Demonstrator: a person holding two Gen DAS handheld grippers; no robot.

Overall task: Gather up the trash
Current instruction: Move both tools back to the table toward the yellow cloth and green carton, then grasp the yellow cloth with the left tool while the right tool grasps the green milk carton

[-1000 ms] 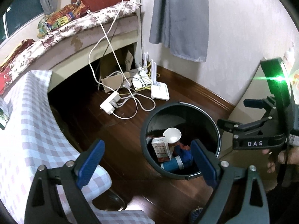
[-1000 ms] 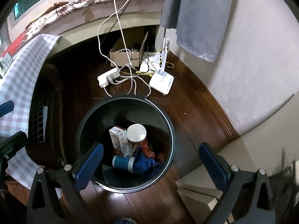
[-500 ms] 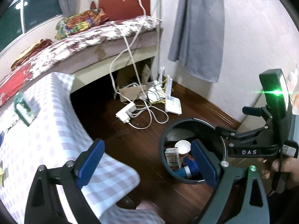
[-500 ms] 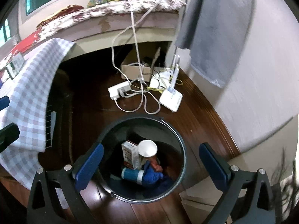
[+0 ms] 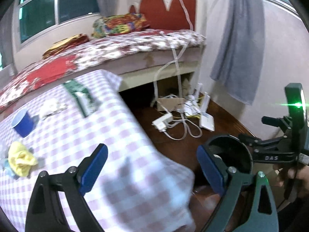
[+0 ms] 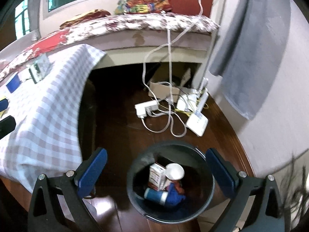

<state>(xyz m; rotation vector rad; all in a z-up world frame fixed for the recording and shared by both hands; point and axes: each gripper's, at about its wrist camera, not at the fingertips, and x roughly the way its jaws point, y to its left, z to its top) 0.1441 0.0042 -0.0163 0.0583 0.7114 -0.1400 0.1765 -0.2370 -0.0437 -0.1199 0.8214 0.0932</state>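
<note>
Both views have swung up from the bin toward the checked tabletop (image 5: 81, 135) since a second ago. Largest now is that tabletop, carrying a blue cup (image 5: 22, 122) and a crumpled yellow wrapper (image 5: 20, 159). On the floor, the black bin (image 6: 171, 185) holds a carton (image 6: 156, 176), white cup and blue can. Left hand-held gripper (image 5: 152, 167) and right hand-held gripper (image 6: 156, 173) gape wide, empty.
</note>
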